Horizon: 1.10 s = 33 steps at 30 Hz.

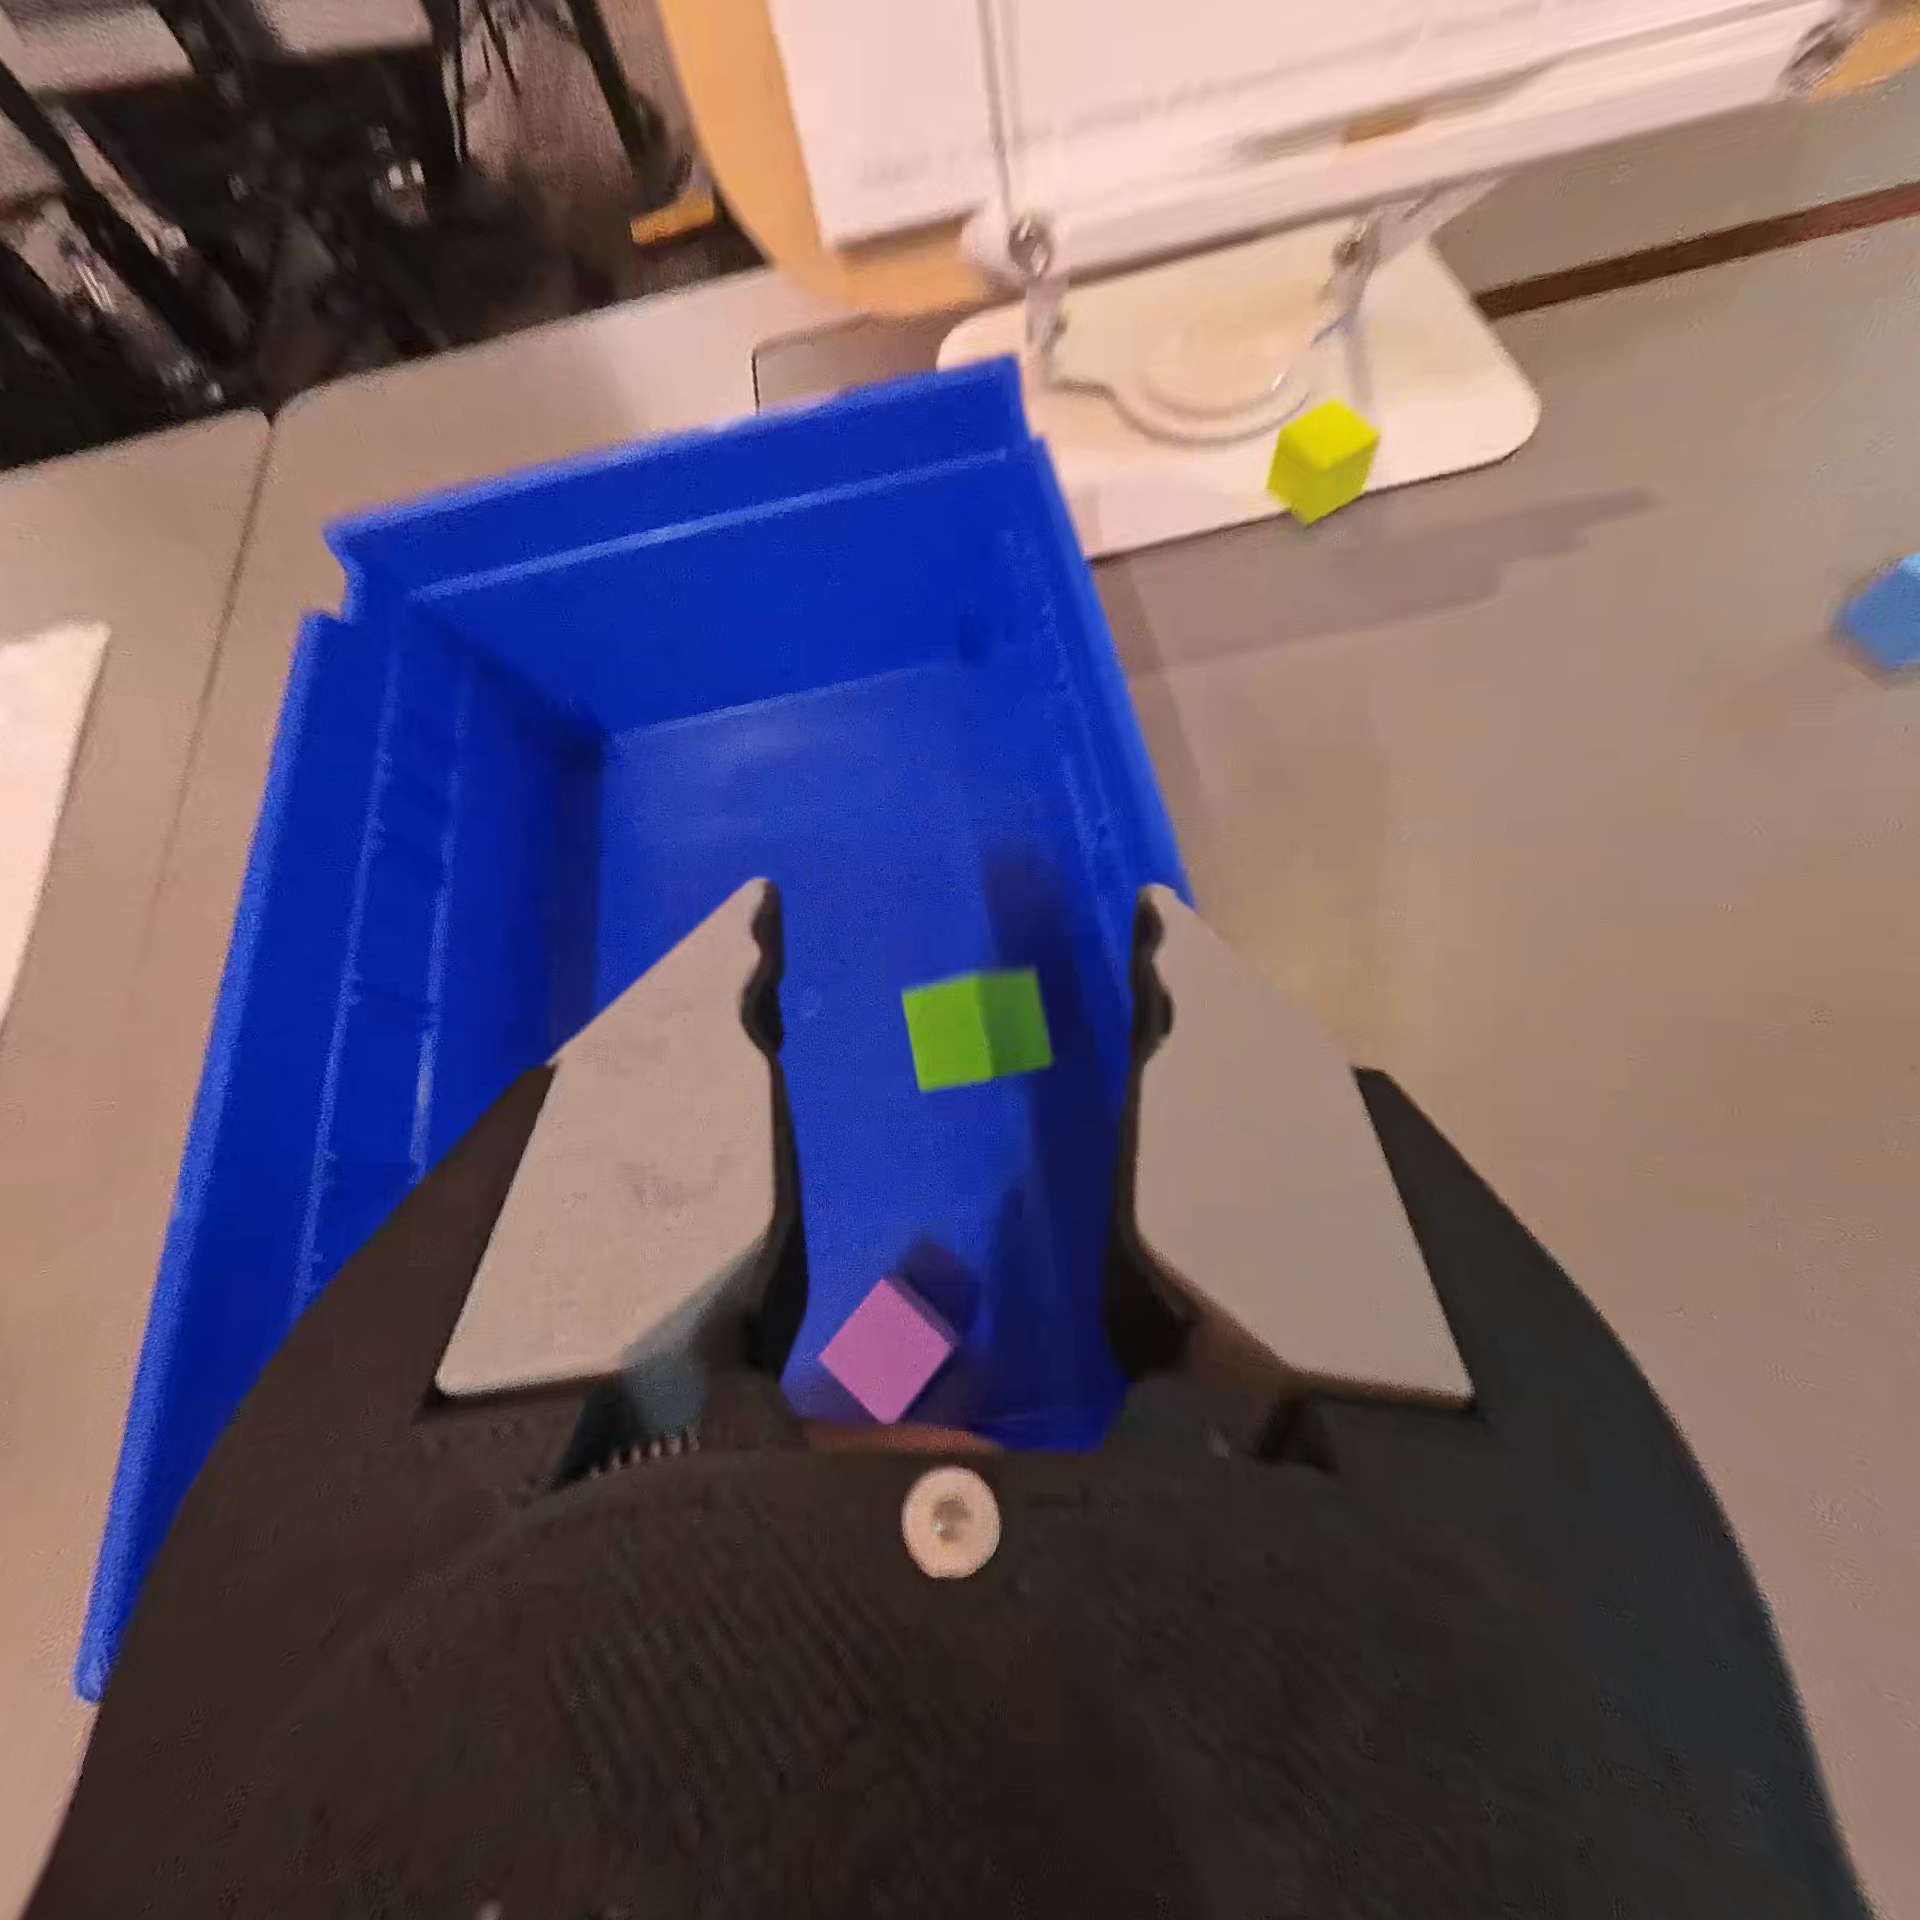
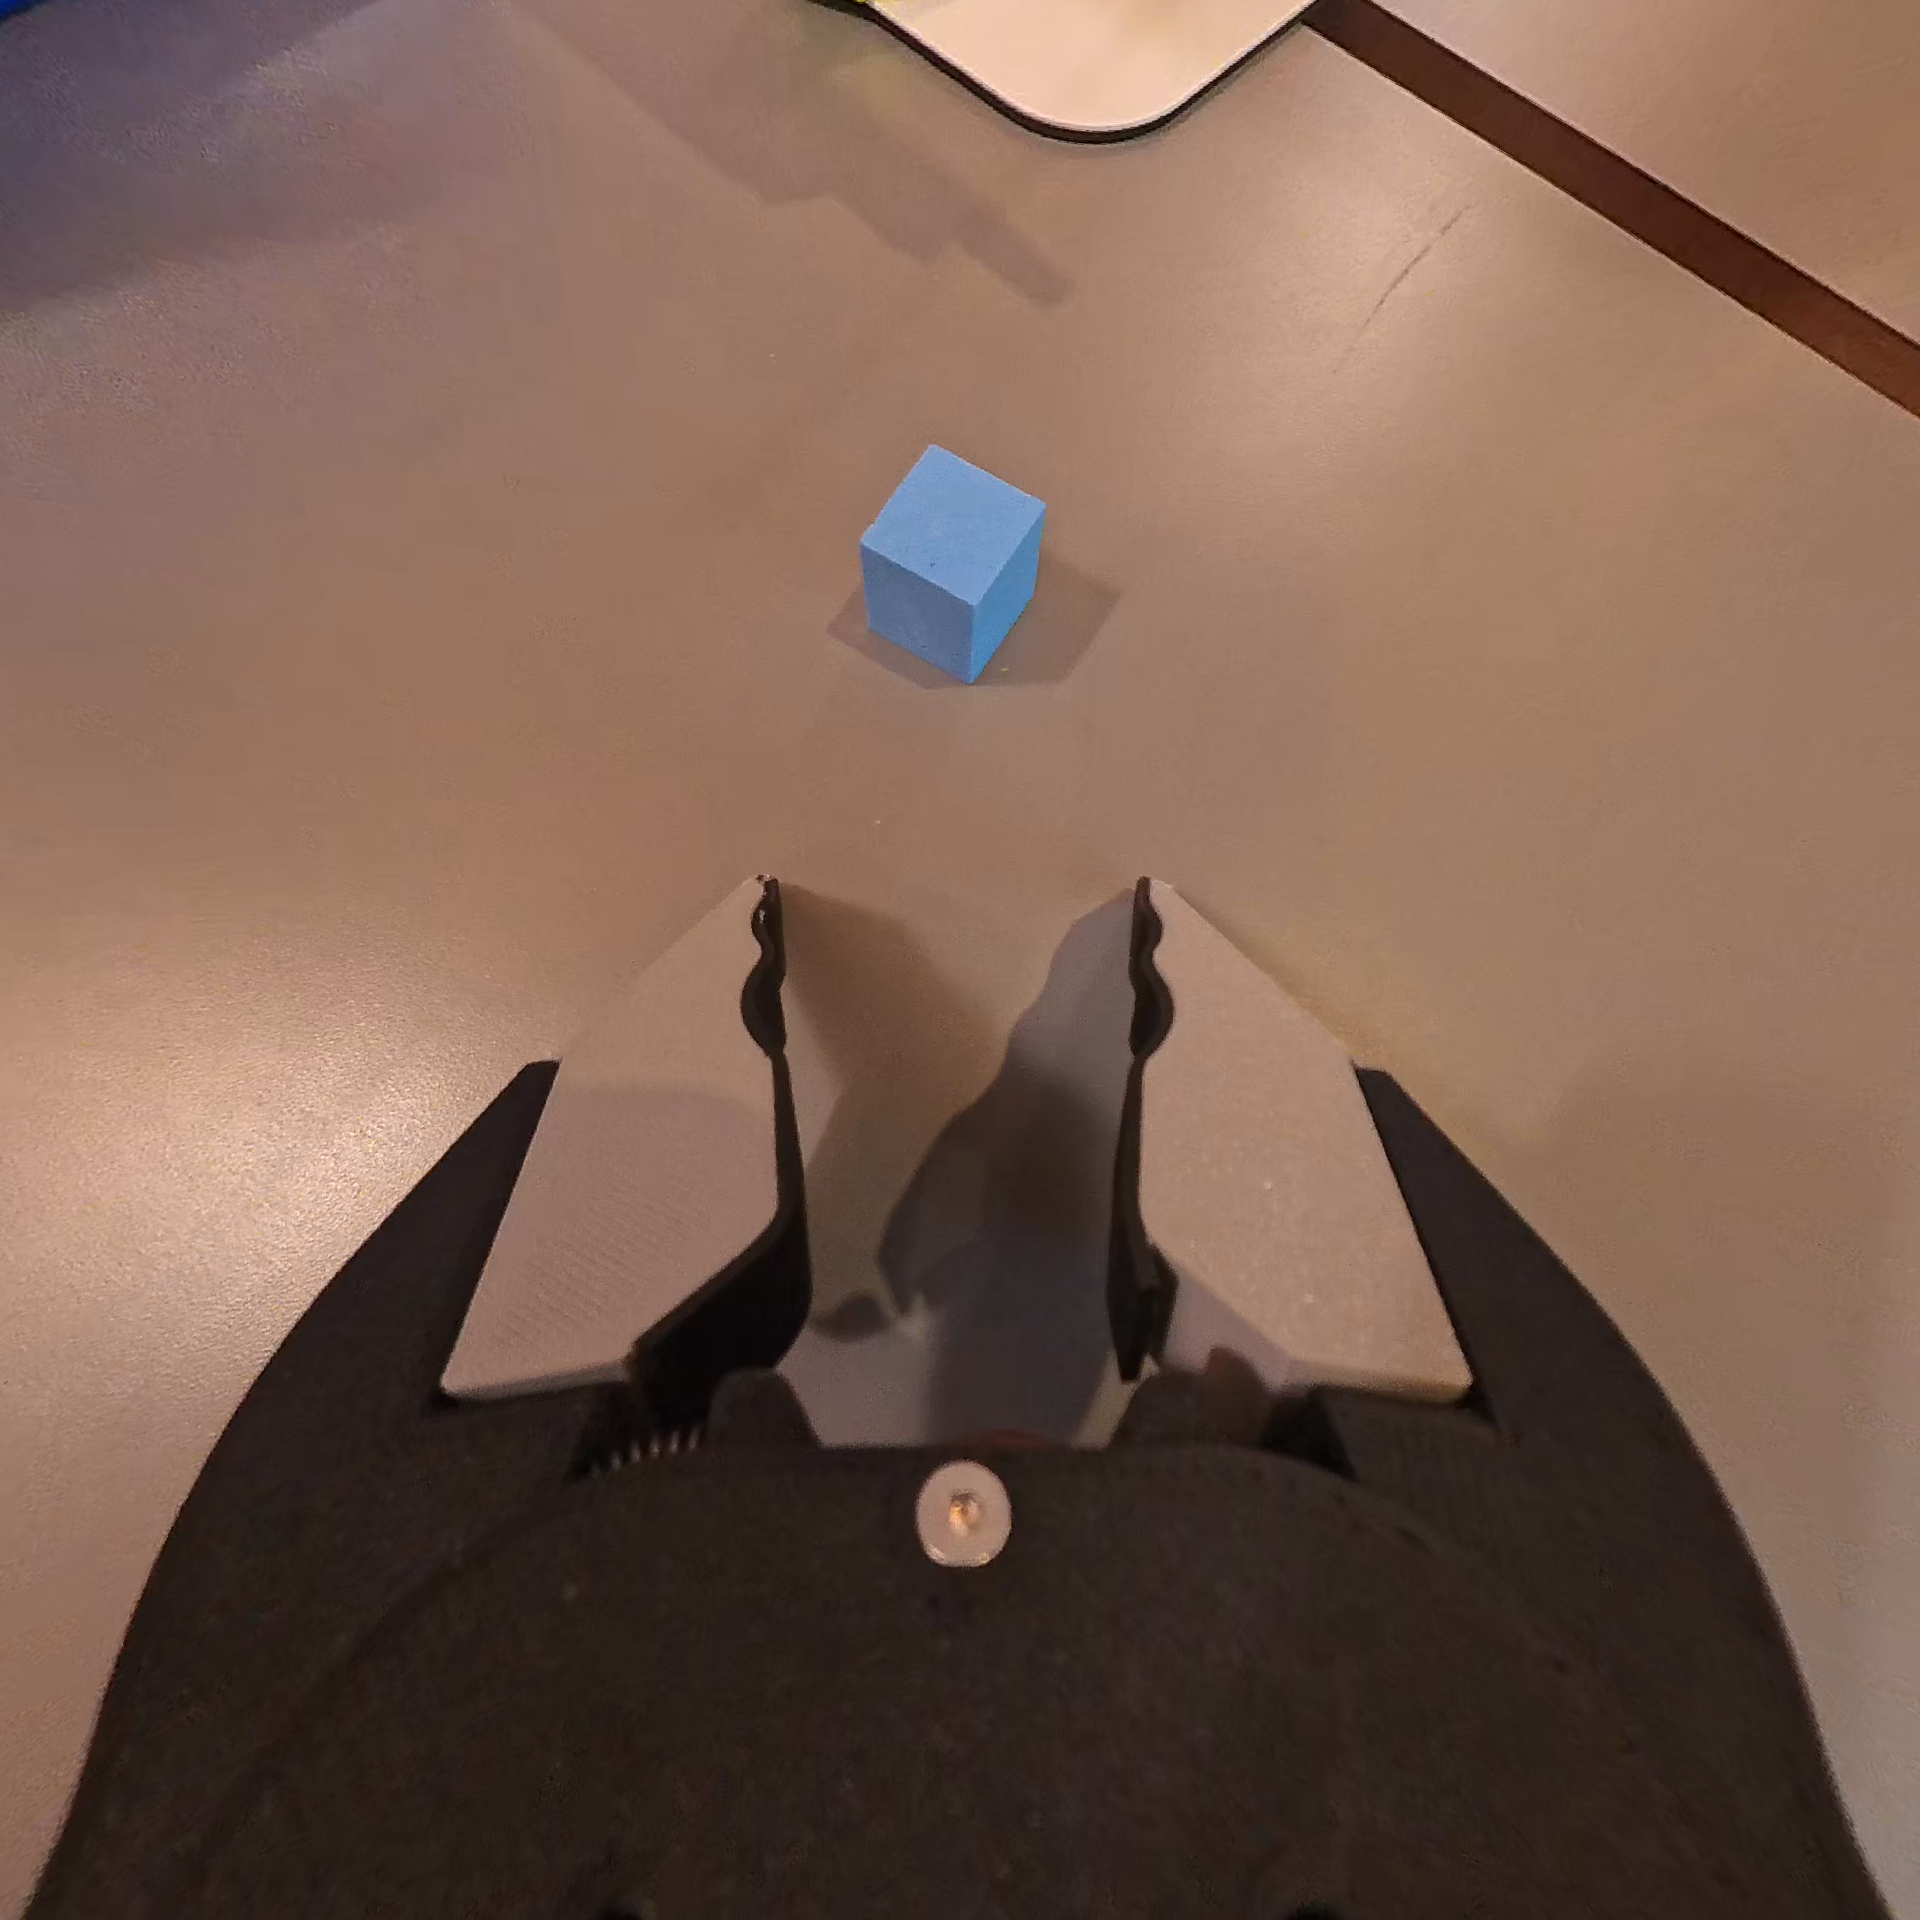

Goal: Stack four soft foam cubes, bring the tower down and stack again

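— What do we have underneath it all?
— A grey-brown table (image 2: 416,623) under warm light, a dark seam (image 2: 1621,197) crossing its upper right.
— And behind?
— At the top of the left view, a white cabinet (image 1: 1247,114), a curved wooden panel (image 1: 769,187), and blurred dark frames (image 1: 208,208) upper left.
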Each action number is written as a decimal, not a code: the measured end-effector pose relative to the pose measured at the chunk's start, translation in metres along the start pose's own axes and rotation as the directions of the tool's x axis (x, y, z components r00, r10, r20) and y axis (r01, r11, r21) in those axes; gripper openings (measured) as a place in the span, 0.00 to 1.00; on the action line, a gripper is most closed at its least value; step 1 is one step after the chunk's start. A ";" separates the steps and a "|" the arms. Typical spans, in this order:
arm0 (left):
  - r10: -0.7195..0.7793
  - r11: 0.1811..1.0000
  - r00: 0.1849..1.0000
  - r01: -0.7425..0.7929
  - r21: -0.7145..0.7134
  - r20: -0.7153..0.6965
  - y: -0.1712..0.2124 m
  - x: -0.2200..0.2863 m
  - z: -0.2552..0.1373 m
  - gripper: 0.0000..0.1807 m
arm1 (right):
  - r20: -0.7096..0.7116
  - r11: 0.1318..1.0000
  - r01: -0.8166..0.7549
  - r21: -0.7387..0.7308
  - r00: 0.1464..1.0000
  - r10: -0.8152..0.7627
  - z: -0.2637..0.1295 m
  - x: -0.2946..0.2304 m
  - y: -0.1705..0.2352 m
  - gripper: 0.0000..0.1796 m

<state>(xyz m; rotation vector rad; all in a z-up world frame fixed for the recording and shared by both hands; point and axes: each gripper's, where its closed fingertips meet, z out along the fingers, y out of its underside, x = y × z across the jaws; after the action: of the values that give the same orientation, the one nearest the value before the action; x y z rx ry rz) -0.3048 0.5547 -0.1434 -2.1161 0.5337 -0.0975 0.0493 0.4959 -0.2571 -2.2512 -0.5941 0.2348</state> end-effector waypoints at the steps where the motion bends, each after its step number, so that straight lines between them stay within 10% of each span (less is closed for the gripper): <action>1: -0.011 1.000 1.000 0.011 0.001 0.002 0.001 -0.002 0.001 0.38 | 0.000 1.000 0.000 0.000 1.000 0.000 0.000 0.000 0.000 0.36; 9: 0.249 0.954 0.957 -0.215 0.210 -0.148 -0.079 0.123 -0.017 0.34 | -0.001 1.000 -0.002 0.000 1.000 0.002 0.000 0.001 0.000 0.36; 18: 0.482 0.869 0.748 -0.477 0.135 -0.456 -0.059 0.309 0.088 0.37 | -0.030 0.999 -0.049 0.002 0.998 0.049 -0.007 0.025 0.005 0.34; 24: 0.476 0.822 0.721 -0.568 -0.036 -0.504 -0.027 0.317 0.148 0.18 | -0.025 0.998 -0.062 0.006 0.998 0.062 -0.008 0.030 0.006 0.32; 33: 0.514 0.857 0.831 -0.507 0.091 -0.212 -0.083 0.209 0.062 0.18 | -0.041 0.999 -0.038 -0.001 0.998 0.038 -0.007 0.029 0.006 0.34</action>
<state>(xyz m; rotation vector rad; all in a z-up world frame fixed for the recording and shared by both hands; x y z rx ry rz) -0.0716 0.5575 -0.1389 -1.8711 1.2152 -0.0433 0.0792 0.5016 -0.2566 -2.2652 -0.5309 0.2068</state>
